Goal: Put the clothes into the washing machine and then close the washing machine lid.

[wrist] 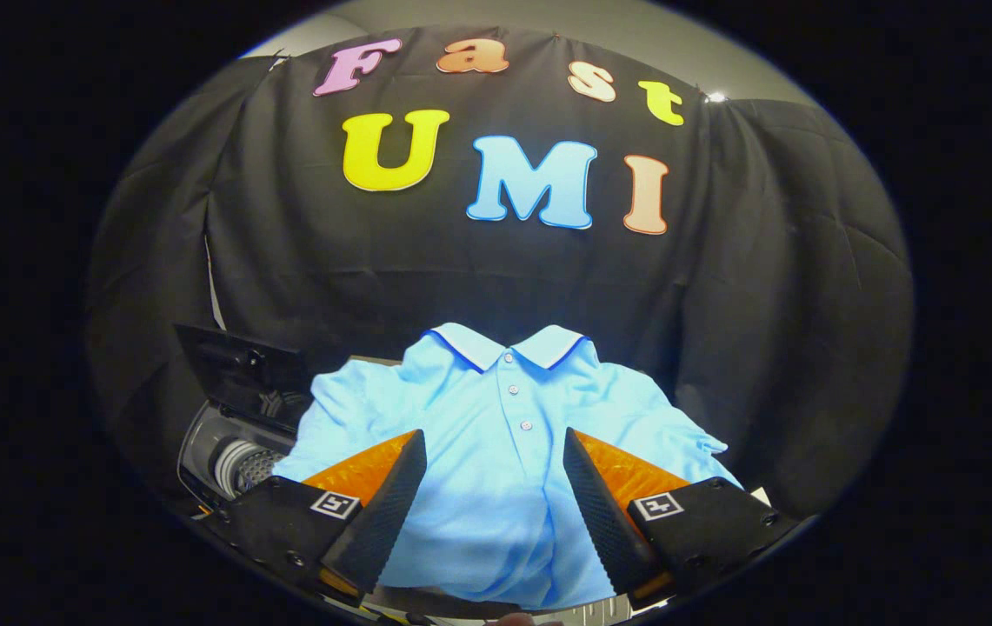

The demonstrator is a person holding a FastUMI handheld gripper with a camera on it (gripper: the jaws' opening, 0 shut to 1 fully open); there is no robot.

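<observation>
The claw hovers with its two ribbed fingers spread wide apart, gripping nothing. Between and below them lies the light blue knit polo shirt, soft and rumpled, spread flat with its button placket running straight away from the fingers and its dark-piped collar at the far end. Beside its sleeve stands the washing machine, its dark lid raised, a perforated metal drum showing inside.

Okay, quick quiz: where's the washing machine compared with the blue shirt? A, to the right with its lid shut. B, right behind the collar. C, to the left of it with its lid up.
C: the washer sits left of the shirt, lid raised; the claw is open over the shirt.
</observation>
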